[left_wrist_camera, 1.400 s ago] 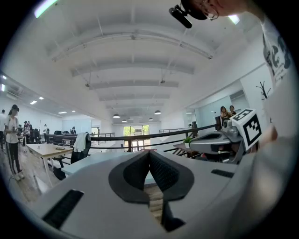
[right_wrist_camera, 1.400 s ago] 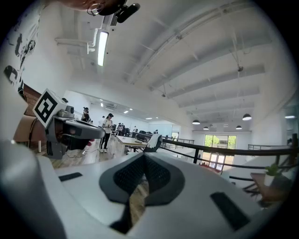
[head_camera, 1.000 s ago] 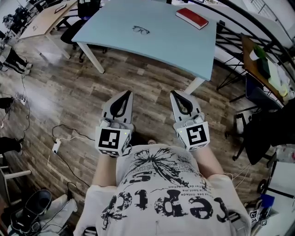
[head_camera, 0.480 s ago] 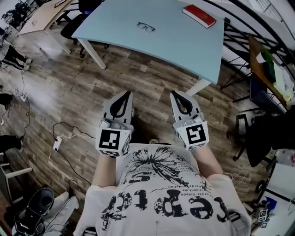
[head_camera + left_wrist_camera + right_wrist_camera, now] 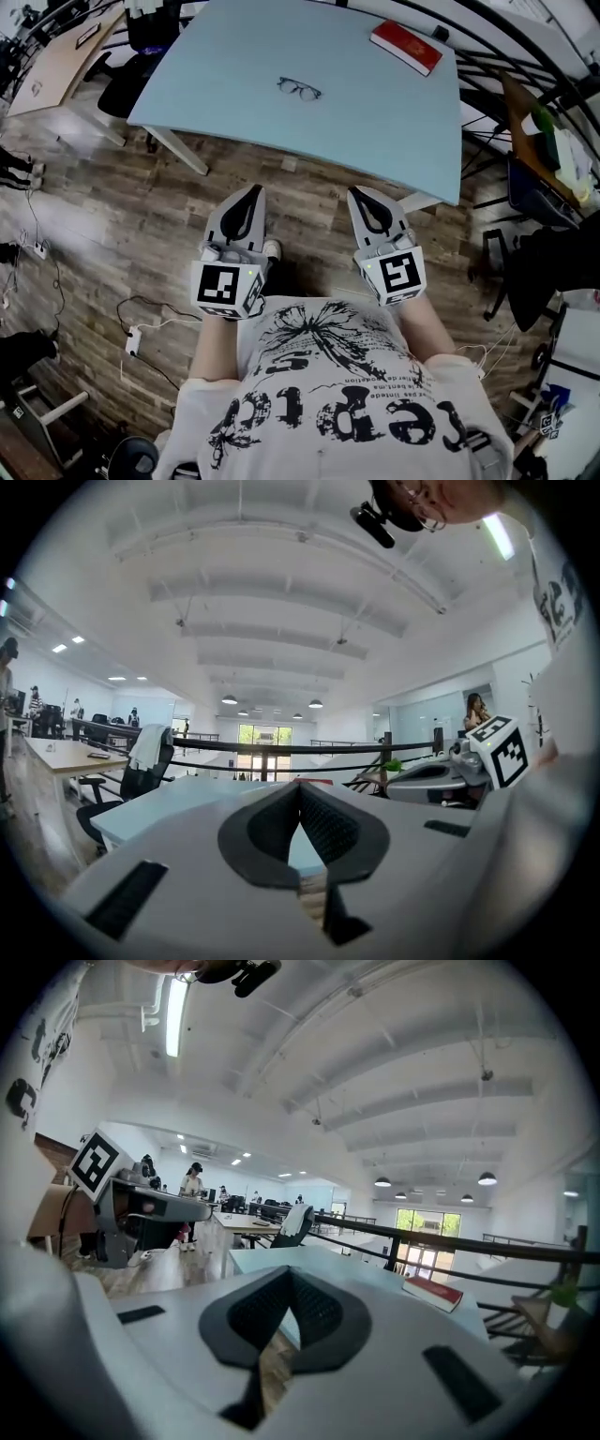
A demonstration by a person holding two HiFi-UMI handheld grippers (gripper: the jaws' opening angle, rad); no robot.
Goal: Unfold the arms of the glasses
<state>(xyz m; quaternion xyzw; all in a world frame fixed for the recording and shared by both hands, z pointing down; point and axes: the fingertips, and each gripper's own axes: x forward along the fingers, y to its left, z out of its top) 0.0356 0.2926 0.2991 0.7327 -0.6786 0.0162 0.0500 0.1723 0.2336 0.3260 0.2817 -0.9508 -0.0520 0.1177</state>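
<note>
lying apart: one glasses (image 5: 299, 89), one book (image 5: 406, 47)

The person wears a white short-sleeved T-shirt (image 5: 337, 403) with black lettering and a black flower-like print. The left gripper (image 5: 253, 190) and right gripper (image 5: 360, 192) have pale grey shells, black ribbed pads and black-and-white marker cubes.

Head view, contents by count. One pale blue rectangular table (image 5: 234, 56) bears one pair of dark thin-framed glasses (image 5: 299, 89) and one red hardcover book (image 5: 405, 47). There are two grey-and-white hand-held grippers, the left gripper (image 5: 257, 189) and the right gripper (image 5: 355, 192). Each carries one black-and-white marker cube, giving two in all: left cube (image 5: 225, 289), right cube (image 5: 396, 275). One person in a white printed T-shirt (image 5: 337, 394) is in view. One white power strip (image 5: 133, 340) lies on the one wooden plank floor (image 5: 112, 216).
</note>
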